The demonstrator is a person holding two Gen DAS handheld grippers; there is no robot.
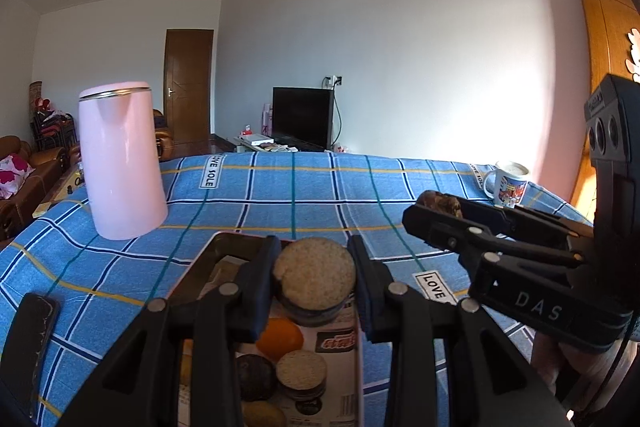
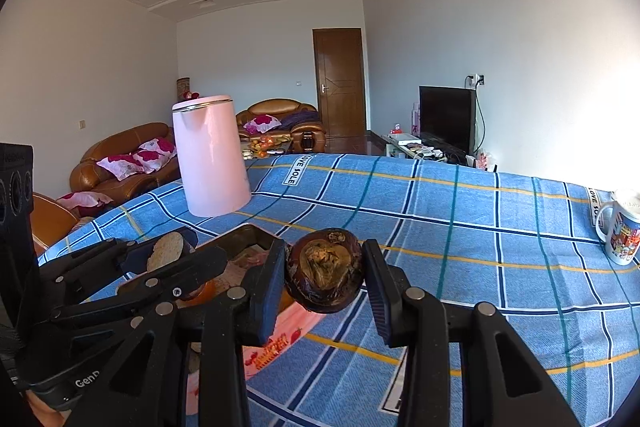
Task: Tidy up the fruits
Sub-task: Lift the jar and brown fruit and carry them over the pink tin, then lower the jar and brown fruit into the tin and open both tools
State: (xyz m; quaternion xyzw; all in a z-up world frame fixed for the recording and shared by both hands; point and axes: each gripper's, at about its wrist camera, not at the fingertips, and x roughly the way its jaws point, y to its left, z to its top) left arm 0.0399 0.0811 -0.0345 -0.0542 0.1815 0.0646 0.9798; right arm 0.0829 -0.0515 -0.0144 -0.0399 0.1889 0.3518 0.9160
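Observation:
My left gripper point(image 1: 315, 277) is shut on a round dark fruit with a pale, rough cut top point(image 1: 315, 275), held above a shallow tin box point(image 1: 224, 247). The box holds an orange point(image 1: 280, 339), another pale-topped fruit point(image 1: 302, 371) and a dark round fruit point(image 1: 254, 375). My right gripper point(image 2: 324, 273) is shut on a dark brown mangosteen point(image 2: 325, 271), held above the blue checked tablecloth just right of the box point(image 2: 248, 233). The right gripper also shows in the left wrist view point(image 1: 440, 205), and the left gripper shows in the right wrist view point(image 2: 168, 251).
A tall pink kettle point(image 1: 120, 163) stands on the table at the far left, also in the right wrist view point(image 2: 210, 159). A printed mug point(image 1: 508, 185) stands at the far right edge. A dark flat object point(image 1: 30, 343) lies at the near left. Sofas and a TV are beyond the table.

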